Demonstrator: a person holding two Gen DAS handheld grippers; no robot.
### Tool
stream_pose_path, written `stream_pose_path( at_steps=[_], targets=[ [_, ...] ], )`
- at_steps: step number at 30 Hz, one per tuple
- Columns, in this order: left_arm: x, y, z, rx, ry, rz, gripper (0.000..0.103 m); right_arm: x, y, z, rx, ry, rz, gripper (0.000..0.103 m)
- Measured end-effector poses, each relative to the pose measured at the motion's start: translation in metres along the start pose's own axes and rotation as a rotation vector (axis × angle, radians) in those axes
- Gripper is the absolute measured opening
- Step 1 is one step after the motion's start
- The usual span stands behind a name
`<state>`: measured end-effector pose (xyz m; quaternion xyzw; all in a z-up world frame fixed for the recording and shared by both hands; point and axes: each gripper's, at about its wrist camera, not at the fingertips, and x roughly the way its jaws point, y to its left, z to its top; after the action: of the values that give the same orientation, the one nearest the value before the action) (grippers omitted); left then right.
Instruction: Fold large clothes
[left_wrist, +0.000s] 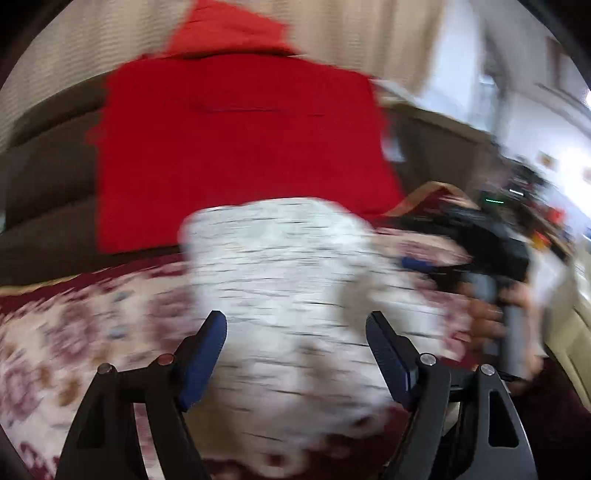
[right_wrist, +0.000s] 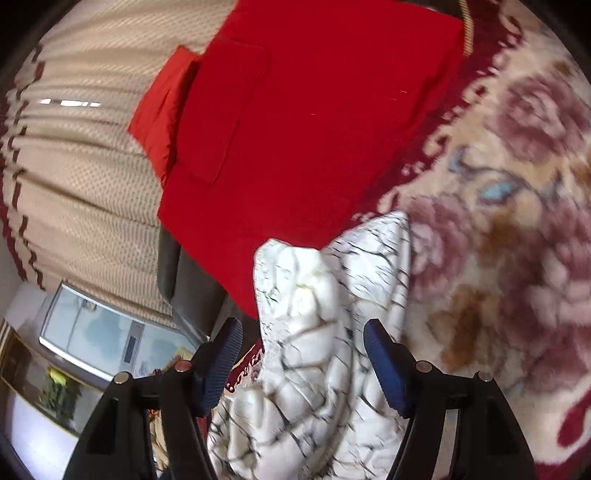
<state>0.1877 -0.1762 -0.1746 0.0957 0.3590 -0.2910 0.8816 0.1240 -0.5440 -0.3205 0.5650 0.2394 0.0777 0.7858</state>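
Note:
A white garment with thin black crackle lines (left_wrist: 288, 266) lies bunched on a floral blanket (left_wrist: 66, 332); this view is blurred. My left gripper (left_wrist: 295, 318) hangs over it, open, its blue pads well apart and not pressing the cloth. In the right wrist view the same white garment (right_wrist: 314, 350) rises in a folded ridge between the fingers of my right gripper (right_wrist: 303, 325), which is open, with a gap at the left pad. A hand holding the right gripper (left_wrist: 487, 317) shows at the right edge of the left wrist view.
A folded red garment (left_wrist: 240, 147) (right_wrist: 314, 129) lies just beyond the white one, on a dark brown surface (left_wrist: 48, 192). Beige ribbed fabric (right_wrist: 74, 177) hangs behind. The floral blanket (right_wrist: 517, 221) spreads to the right. A glass-fronted cabinet (right_wrist: 103, 332) stands at lower left.

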Motion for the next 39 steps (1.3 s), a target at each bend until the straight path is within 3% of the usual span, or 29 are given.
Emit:
stream_pose_path(
  at_steps=[6, 8, 9, 10, 11, 16, 18, 19, 21, 25, 27, 31, 35, 39],
  targets=[
    [0.058, 0.017, -0.015, -0.065, 0.145, 0.098, 0.078, 0.055, 0.011, 0.026, -0.056, 0.079, -0.063, 0.072],
    [0.070, 0.020, -0.023, -0.121, 0.168, 0.062, 0.078, 0.074, 0.009, 0.027, -0.072, 0.129, -0.087, 0.070],
    [0.073, 0.020, -0.027, -0.143, 0.172, 0.027, 0.078, 0.082, 0.009, 0.026, -0.098, 0.149, -0.099, 0.066],
    [0.076, 0.017, -0.027, -0.138, 0.168, 0.024, 0.079, 0.089, 0.014, 0.025, -0.142, 0.154, -0.124, 0.041],
    [0.077, 0.014, -0.027, -0.118, 0.155, 0.034, 0.080, 0.091, 0.017, 0.026, -0.166, 0.157, -0.141, 0.029],
    [0.085, -0.001, -0.028, -0.054, 0.156, 0.061, 0.083, 0.090, 0.026, 0.033, -0.260, 0.084, -0.240, 0.022],
    [0.090, -0.005, -0.024, -0.037, 0.173, 0.076, 0.083, 0.111, 0.001, 0.030, -0.243, 0.150, -0.367, 0.022],
    [0.089, -0.008, -0.023, -0.025, 0.176, 0.082, 0.083, 0.122, -0.012, 0.027, -0.220, 0.197, -0.388, 0.020],
    [0.085, -0.006, -0.023, -0.036, 0.175, 0.073, 0.083, 0.117, -0.016, 0.025, -0.193, 0.182, -0.368, 0.020],
    [0.072, 0.013, -0.019, -0.127, 0.196, -0.002, 0.084, 0.078, 0.012, 0.016, -0.254, 0.109, -0.393, 0.027],
    [0.062, 0.023, -0.017, -0.157, 0.187, 0.006, 0.084, 0.053, 0.031, 0.006, -0.304, 0.058, -0.395, 0.027],
    [0.042, 0.046, -0.010, -0.190, 0.137, 0.089, 0.084, 0.015, 0.080, -0.016, -0.388, 0.002, -0.234, 0.027],
    [0.048, 0.061, -0.016, -0.201, 0.164, 0.165, 0.084, 0.006, 0.130, -0.061, -0.507, 0.074, -0.111, 0.027],
    [0.058, 0.057, -0.026, -0.162, 0.217, 0.176, 0.084, 0.019, 0.146, -0.095, -0.569, 0.159, -0.115, 0.027]
  ],
)
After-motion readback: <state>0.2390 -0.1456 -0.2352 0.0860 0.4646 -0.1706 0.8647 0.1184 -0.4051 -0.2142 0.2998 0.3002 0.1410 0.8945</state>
